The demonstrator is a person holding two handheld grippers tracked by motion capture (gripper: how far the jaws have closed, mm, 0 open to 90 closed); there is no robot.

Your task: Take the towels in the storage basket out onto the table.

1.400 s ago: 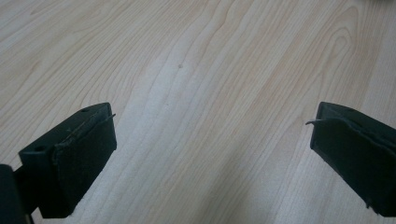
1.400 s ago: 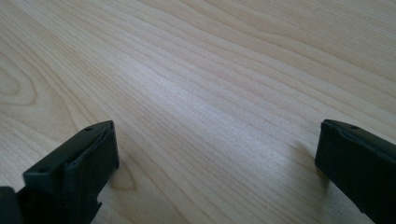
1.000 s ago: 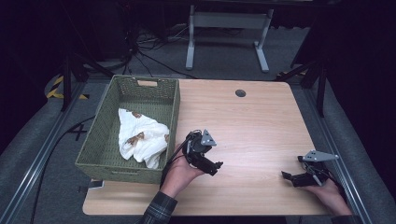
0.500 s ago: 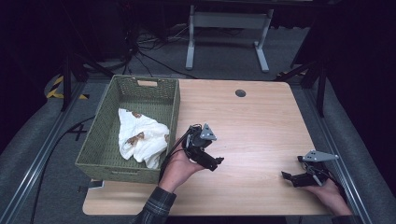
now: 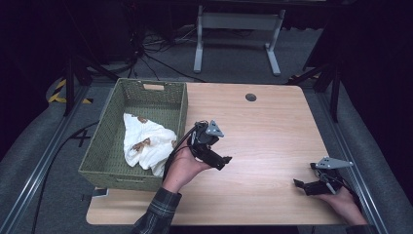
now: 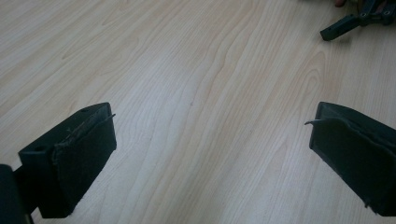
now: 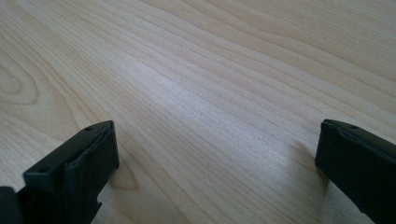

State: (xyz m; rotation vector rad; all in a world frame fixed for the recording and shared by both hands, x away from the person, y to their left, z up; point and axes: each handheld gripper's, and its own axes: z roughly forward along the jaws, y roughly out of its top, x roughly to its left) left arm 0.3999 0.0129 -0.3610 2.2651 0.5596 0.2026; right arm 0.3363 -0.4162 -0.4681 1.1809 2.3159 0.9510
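I see a white cloth (image 5: 146,145) with brown marks lying crumpled inside the green woven basket (image 5: 108,146), which stands on the left part of the bench (image 5: 272,126) in the high view. The cloth sits toward the basket's lower right, against its right wall.

Just right of the basket, near the middle of the frame, my left gripper (image 5: 225,160) is held in a hand (image 5: 182,168) above the wood, its jaws pointing toward the lower right. In the left gripper view the left gripper (image 6: 210,154) stands released, its two black jaws wide apart with bare wood grain between them and nothing held. At the upper right corner of that view I can make out the other gripper's dark jaw tips.

My right gripper (image 5: 298,184) sits low at the lower right of the high view, well apart from the left one, held by a hand (image 5: 343,204) near the bench's edge. In the right gripper view the right gripper (image 7: 215,154) is likewise released, jaws wide apart, close over bare wood.

A small dark round hole (image 5: 251,97) marks the bench near its far edge.
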